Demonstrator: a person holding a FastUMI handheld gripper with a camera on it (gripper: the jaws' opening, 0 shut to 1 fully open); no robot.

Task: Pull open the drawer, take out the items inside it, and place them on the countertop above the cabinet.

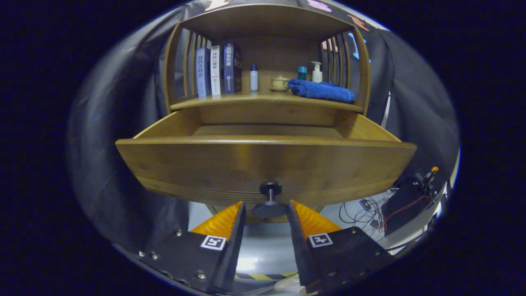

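Shown: drawer (263, 162) pulled out, its dark knob (270, 201) between the tips of the gripper (266, 213).
Fingers flank the knob's disc with slight gaps, not visibly clamping. At twelve o'clock beyond, the countertop (263, 98) carries books (218, 70), a small bottle (254, 78), a lidded cup (279, 83) and a blue towel (321, 90).

The scene is dimly lit. Glare is seen on the floor (246, 263) below the fingers, and straight edges are bowed by fisheye distortion.
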